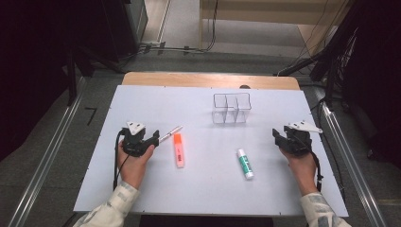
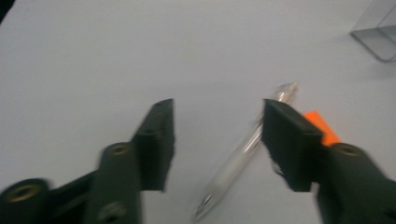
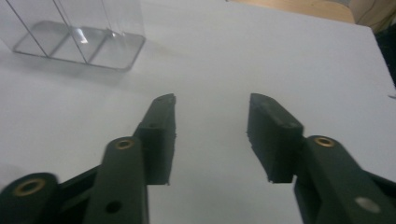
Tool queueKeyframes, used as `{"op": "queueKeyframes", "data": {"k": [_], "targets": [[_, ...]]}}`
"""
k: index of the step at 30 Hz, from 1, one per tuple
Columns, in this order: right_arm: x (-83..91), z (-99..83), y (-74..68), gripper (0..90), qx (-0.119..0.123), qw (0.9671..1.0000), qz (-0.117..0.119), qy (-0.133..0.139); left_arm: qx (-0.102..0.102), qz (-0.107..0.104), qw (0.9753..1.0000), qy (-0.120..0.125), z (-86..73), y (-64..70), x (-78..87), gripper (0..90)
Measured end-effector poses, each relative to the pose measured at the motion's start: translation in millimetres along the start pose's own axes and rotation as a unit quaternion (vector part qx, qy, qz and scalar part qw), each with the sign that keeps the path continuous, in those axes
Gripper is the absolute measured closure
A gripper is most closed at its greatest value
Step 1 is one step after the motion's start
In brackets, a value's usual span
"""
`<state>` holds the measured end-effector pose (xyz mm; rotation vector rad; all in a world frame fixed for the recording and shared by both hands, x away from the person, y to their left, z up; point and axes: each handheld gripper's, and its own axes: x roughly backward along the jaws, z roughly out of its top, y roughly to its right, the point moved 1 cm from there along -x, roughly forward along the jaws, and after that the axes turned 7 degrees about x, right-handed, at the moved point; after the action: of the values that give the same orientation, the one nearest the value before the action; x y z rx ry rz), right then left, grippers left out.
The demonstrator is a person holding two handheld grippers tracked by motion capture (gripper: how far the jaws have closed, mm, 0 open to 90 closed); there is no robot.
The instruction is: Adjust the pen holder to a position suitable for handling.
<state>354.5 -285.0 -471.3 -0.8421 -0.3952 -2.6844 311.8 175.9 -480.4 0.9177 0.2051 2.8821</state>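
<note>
My left gripper [image 1: 154,135] rests on the white board at the left, open, its jaws on either side of a clear pen [image 1: 170,134]. In the left gripper view the pen [image 2: 243,154] lies between the open jaws of the left gripper [image 2: 217,140], closer to the right one. An orange highlighter [image 1: 178,150] lies just right of the pen, and its tip [image 2: 320,123] peeks out behind the right jaw. My right gripper [image 1: 276,136] sits open at the right edge, and over bare board in its own view [image 3: 210,133]. A glue stick [image 1: 245,163] lies between the hands.
A clear three-compartment holder [image 1: 231,108] stands at the back centre of the white board [image 1: 198,189], and also appears in the right gripper view [image 3: 77,32] at top left. A wooden table edge [image 1: 208,79] runs behind the board.
</note>
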Motion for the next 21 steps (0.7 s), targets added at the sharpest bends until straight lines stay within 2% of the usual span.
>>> {"op": "queueKeyframes", "data": {"k": [4,7,10,14,17,21], "targets": [[-17.1,12.7,-5.7,74.5,-0.006,0.9998,0.018,-0.007,-0.011,-0.012,0.9998,-0.008,15.3,18.8,-17.7,80.7],[-31.4,20.8,-9.8,82.0,-0.013,0.9995,0.027,-0.012,-0.025,-0.015,0.9996,-0.004,25.4,35.7,-29.2,88.9],[-44.1,28.9,-13.4,85.9,-0.018,0.9993,0.030,-0.012,-0.030,-0.037,0.9987,-0.017,35.5,58.6,-45.9,90.0],[-58.6,40.5,-19.0,86.1,-0.005,0.9994,0.033,-0.013,-0.047,-0.046,0.9977,-0.015,45.2,88.7,-67.3,90.0],[-66.8,49.3,-22.9,87.1,0.007,0.9993,0.034,-0.010,-0.046,-0.050,0.9976,-0.015,51.8,106.5,-83.1,90.0],[-77.9,57.1,-26.1,87.3,0.006,0.9993,0.037,-0.010,-0.037,-0.053,0.9977,-0.018,60.1,122.7,-101.1,90.0]]}}
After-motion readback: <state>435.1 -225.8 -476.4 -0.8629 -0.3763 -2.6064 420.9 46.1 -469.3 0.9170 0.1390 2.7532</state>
